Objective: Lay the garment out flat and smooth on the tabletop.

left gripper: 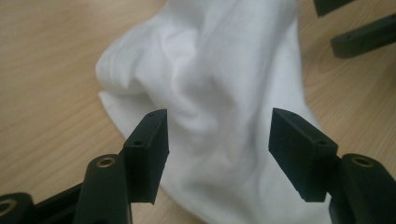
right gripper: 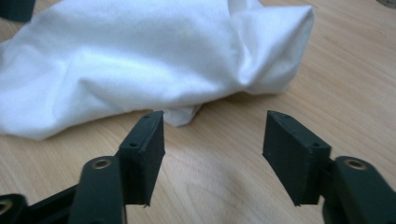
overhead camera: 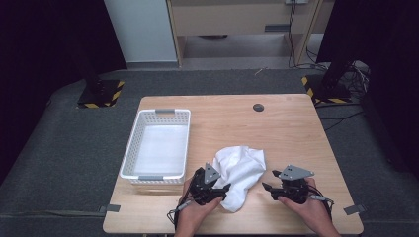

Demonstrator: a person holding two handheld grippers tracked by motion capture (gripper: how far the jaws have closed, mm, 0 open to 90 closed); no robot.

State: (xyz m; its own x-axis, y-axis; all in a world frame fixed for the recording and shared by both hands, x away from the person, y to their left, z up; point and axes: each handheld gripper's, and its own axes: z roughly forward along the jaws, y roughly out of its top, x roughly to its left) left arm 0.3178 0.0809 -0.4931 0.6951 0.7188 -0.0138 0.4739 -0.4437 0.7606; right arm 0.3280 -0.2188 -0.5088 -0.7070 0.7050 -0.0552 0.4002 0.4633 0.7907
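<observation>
White cloth (overhead camera: pixel 240 174) between two level claws

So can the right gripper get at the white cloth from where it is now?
Probably yes. The right gripper stands open beside the white cloth, its fingers apart, with bare table between them.

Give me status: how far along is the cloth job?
Done: little that shows. The white cloth lies crumpled on the table, unfolded, and the white basket beside it holds nothing. In hand: nothing gripped. The left gripper sits at the cloth's near edge with its jaws apart, cloth beyond them; the right gripper is open over bare wood beside the cloth. Left: grasping the cloth, then probably folding it or putting it in the basket.
</observation>
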